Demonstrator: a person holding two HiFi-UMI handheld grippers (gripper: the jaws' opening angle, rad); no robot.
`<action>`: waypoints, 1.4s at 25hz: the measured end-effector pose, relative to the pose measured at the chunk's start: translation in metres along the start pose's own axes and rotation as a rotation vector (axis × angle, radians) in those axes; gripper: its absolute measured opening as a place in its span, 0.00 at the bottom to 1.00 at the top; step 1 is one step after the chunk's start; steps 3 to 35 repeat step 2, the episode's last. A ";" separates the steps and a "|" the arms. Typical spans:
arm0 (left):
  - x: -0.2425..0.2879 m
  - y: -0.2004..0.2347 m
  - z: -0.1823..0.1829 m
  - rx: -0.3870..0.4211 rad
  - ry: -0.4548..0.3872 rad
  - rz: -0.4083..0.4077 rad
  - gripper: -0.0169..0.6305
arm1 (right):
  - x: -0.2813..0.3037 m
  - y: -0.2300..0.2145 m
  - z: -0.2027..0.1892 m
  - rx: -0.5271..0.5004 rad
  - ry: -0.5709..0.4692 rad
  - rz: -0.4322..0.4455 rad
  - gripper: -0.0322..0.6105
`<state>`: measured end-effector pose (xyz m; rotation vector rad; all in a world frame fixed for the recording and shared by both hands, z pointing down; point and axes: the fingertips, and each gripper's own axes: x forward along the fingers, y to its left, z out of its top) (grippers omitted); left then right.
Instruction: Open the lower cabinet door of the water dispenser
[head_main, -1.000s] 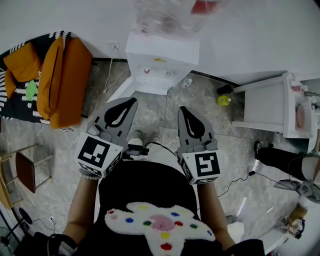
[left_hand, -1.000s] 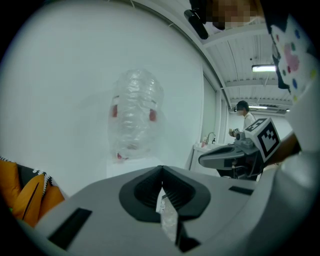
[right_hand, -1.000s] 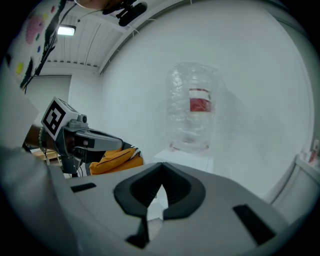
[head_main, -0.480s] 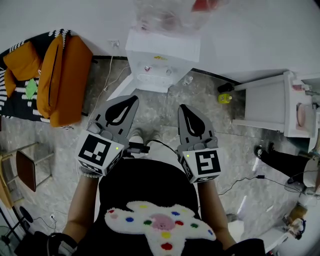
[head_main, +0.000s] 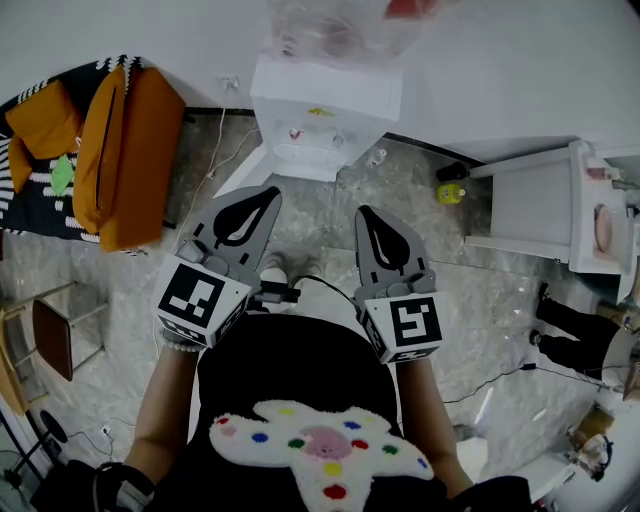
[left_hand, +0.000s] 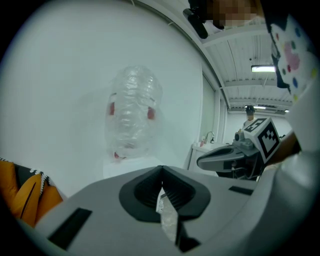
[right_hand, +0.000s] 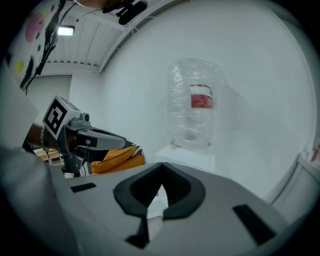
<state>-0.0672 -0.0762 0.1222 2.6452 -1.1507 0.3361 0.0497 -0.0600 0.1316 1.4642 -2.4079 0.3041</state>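
A white water dispenser (head_main: 325, 105) stands against the far wall with a clear bottle (head_main: 335, 25) on top. Its lower cabinet door faces me and is hard to make out from above. The dispenser's top (left_hand: 125, 162) and bottle (left_hand: 132, 117) show ahead in the left gripper view, and the bottle (right_hand: 194, 112) in the right gripper view. My left gripper (head_main: 268, 193) and right gripper (head_main: 364, 215) are held side by side in front of my body, well short of the dispenser, both shut and empty.
An orange bag (head_main: 125, 160) lies on a striped seat at left. A white side table (head_main: 535, 205) stands at right, with a yellow object (head_main: 448, 195) on the floor beside it. Cables trail over the marble floor (head_main: 300, 225). A small stool (head_main: 50, 340) sits at lower left.
Both grippers stay where they were. At the right edge, a person's dark legs have shifted slightly lower.
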 end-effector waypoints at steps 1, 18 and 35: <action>0.001 0.000 0.000 0.000 0.000 -0.001 0.05 | 0.000 -0.001 0.001 0.001 0.005 -0.005 0.05; 0.001 0.000 0.000 0.000 0.000 -0.001 0.05 | 0.001 -0.002 0.002 0.002 0.010 -0.011 0.05; 0.001 0.000 0.000 0.000 0.000 -0.001 0.05 | 0.001 -0.002 0.002 0.002 0.010 -0.011 0.05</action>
